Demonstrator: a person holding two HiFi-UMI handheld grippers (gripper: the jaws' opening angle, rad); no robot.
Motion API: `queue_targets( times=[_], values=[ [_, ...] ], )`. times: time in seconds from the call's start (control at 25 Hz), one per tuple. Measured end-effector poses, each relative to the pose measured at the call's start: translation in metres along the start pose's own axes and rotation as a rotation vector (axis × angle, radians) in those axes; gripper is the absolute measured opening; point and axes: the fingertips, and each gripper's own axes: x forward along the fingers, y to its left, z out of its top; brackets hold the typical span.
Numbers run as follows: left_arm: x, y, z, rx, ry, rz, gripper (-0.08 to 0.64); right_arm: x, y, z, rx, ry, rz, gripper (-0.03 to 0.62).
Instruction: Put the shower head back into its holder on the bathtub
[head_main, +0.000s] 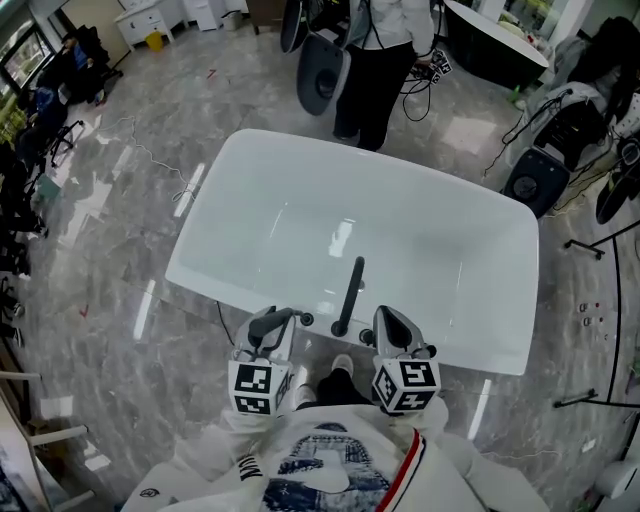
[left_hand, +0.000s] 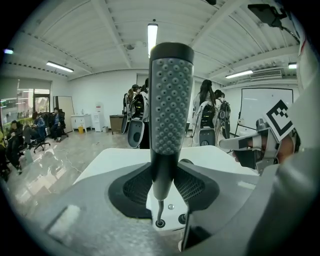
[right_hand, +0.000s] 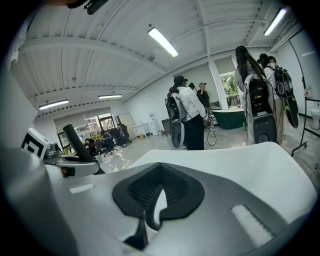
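Observation:
The black shower head (head_main: 350, 290) stands tilted over the near rim of the white bathtub (head_main: 250, 150). In the left gripper view the shower head (left_hand: 170, 100) rises between the jaws, and both pads press on its handle. My left gripper (left_hand: 162, 185) is shut on it. Its lower end hangs just above a round holder hole (left_hand: 160, 223), joined to it by a thin hose. My left gripper (head_main: 293, 318) sits left of the shower head and my right gripper (head_main: 392, 320) right of it. My right gripper (right_hand: 157, 200) is shut, with nothing between its jaws.
A person (head_main: 380, 70) stands at the tub's far side beside black equipment (head_main: 320, 70). A second tub (head_main: 495, 40) is at the back right. Cables and stands (head_main: 600, 240) lie on the marble floor at the right. Seated people (left_hand: 37, 127) are far left.

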Motion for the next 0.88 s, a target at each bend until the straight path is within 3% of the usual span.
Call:
queue_targets(
  times=[0.36, 0.88],
  values=[
    [0.018, -0.004, -0.009, -0.012, 0.030, 0.029, 0.140, 0.009, -0.030, -0.007, 0.020, 0.020, -0.007, 0.006],
    [0.045, 0.003, -0.028, 0.015, 0.075, -0.028, 0.140, 0.031, -0.040, -0.030, 0.067, 0.064, -0.070, 0.006]
  ],
)
